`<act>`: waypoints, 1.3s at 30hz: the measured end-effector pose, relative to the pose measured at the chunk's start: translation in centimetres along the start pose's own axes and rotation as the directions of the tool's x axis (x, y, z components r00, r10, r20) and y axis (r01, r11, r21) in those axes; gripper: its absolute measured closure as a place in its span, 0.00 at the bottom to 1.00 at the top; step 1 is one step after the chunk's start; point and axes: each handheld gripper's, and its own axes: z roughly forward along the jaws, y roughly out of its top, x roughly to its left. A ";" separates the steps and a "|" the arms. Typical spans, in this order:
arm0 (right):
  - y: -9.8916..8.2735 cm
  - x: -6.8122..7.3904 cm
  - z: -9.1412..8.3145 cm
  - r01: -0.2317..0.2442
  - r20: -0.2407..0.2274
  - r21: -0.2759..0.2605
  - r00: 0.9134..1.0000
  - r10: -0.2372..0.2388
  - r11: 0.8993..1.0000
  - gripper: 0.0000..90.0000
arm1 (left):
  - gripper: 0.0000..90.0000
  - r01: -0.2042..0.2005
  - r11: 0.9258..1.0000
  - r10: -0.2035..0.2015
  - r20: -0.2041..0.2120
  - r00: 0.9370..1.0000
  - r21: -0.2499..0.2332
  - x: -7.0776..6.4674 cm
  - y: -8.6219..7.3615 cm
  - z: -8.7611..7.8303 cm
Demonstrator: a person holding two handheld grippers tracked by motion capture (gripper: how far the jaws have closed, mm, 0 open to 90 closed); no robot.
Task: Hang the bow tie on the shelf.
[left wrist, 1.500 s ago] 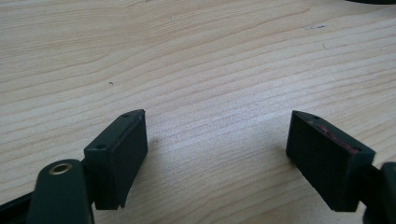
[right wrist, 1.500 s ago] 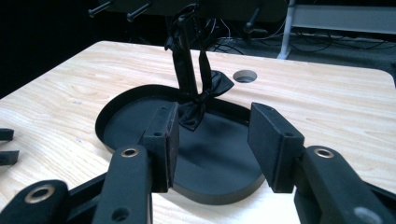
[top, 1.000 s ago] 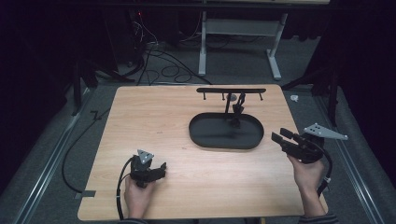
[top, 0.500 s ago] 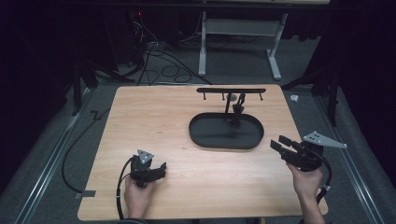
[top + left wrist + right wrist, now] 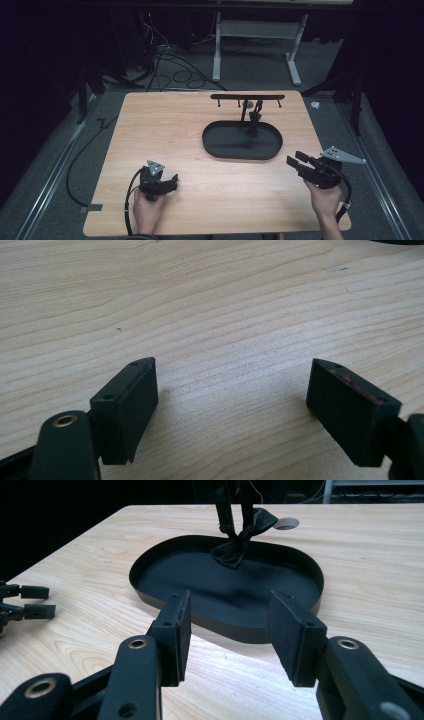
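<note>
1. Step in hand, as I judge it: an approach. The right hand-held gripper [image 5: 295, 160] sits near the worktop's [image 5: 165, 130] right edge, toward the near right corner, and points at the black oval tray [image 5: 215, 147]. Its jaws stand partly open and hold nothing.
2. The left hand-held gripper [image 5: 171, 181] rests low near the near edge, left of centre, well apart from the tray. Its jaws are wide open over bare wood and hold nothing.
3. The thing being reached for looks to be the black bow tie [image 5: 242, 540]. It hangs from a thin stand [image 5: 247, 96] whose crossbar runs along the far edge, and its lower end touches or nearly touches the tray floor at the tray's far side.
4. The next move probably calls for carrying the right hand-held gripper over the tray's near rim, spreading the jaws enough to straddle the knot, then closing on it.
5. The bow tie is glossy, soft-looking fabric, pinched at the middle, with creased wings. It would likely fold under grip.
</note>
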 end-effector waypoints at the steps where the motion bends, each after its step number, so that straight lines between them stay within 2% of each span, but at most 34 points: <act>1: -0.1 0.0 0.0 -0.005 -0.003 0.001 1.000 0.005 1.000 0.60 | 0.23 0.000 1.000 0.000 0.000 1.000 0.000 0.0 0.0 0.0; 27: -1.5 1.6 2.1 -0.003 -0.058 0.037 0.998 0.005 0.999 0.61 | 0.23 0.002 1.000 -0.002 0.000 1.000 -0.002 0.0 0.0 0.0; 39: -2.4 2.0 2.9 0.002 -0.064 0.075 0.998 0.003 0.997 0.62 | 0.23 0.002 1.000 -0.002 0.000 1.000 -0.001 0.0 0.0 0.0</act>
